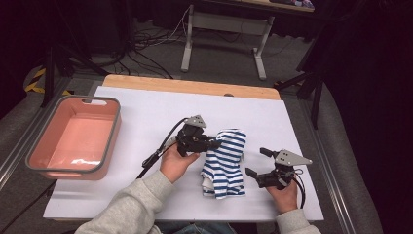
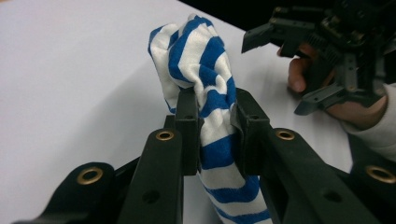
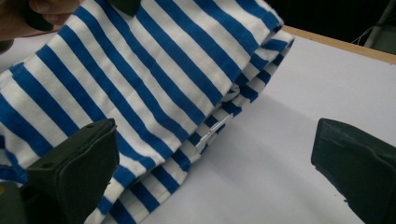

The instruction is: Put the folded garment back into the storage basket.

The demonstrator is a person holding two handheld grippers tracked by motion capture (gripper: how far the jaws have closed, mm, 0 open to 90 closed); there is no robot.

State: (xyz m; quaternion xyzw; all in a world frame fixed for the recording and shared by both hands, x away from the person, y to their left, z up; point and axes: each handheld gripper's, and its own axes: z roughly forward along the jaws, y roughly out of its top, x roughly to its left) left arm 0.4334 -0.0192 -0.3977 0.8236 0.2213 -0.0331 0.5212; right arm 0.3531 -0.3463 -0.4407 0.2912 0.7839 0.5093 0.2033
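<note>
High view: my left gripper (image 1: 214,142) is clamped on the striped shirt (image 1: 225,163), my right gripper (image 1: 257,162) sits wide apart just beside it on the table (image 1: 146,107).

Striped cloth (image 1: 225,163) lies on the desk (image 1: 146,112) between both grippers' fingers (image 2: 187,126); a bin (image 1: 73,138) sits far left

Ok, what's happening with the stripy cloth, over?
Left gripper shut on blue-and-white striped cloth. Right gripper open beside it, holding nothing. Pink plastic bin off left, nothing in the way.
</note>
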